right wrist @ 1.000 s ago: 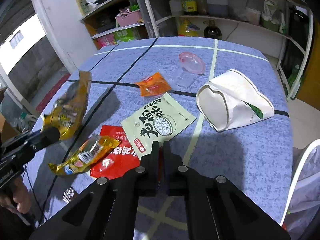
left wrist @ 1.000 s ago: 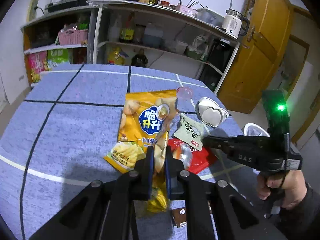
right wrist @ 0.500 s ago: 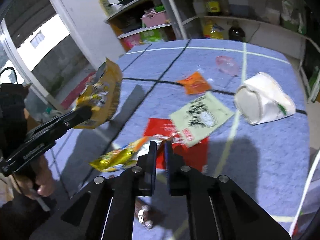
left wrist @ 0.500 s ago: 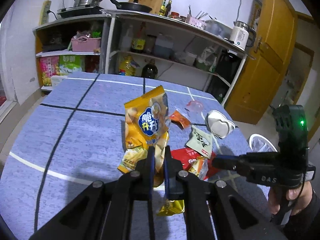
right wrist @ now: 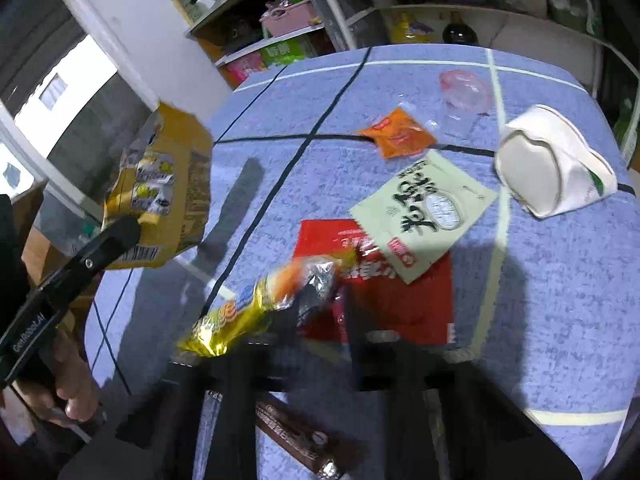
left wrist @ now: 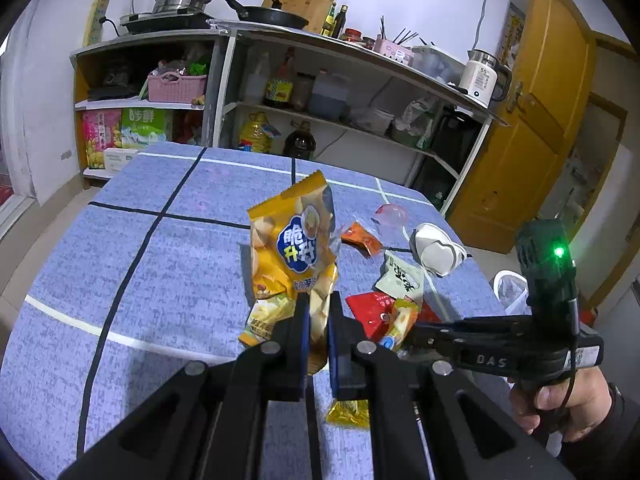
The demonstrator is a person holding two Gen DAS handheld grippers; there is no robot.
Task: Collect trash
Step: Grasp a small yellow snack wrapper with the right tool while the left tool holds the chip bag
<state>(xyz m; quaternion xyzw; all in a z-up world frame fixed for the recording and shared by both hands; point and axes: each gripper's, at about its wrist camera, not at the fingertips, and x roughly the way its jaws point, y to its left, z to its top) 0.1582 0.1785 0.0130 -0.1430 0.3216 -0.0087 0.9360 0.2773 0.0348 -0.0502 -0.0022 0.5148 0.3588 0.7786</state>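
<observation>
Holding a yellow crinkled snack bag (left wrist: pixel 296 256) clamped aloft, the left gripper (left wrist: pixel 316 320) looks secure. At its 3 o'clock, the right gripper (right wrist: pixel 320 312) jaws are closing on a yellow foil wrapper (right wrist: pixel 256 312); that thin edge hold may slip.

Black right gripper (left wrist: pixel 404 338) marked "DAS", green light lit, silver screws; black left gripper (left wrist: pixel 316 312) with blue pads; dark sleeve (left wrist: pixel 616 432).
</observation>
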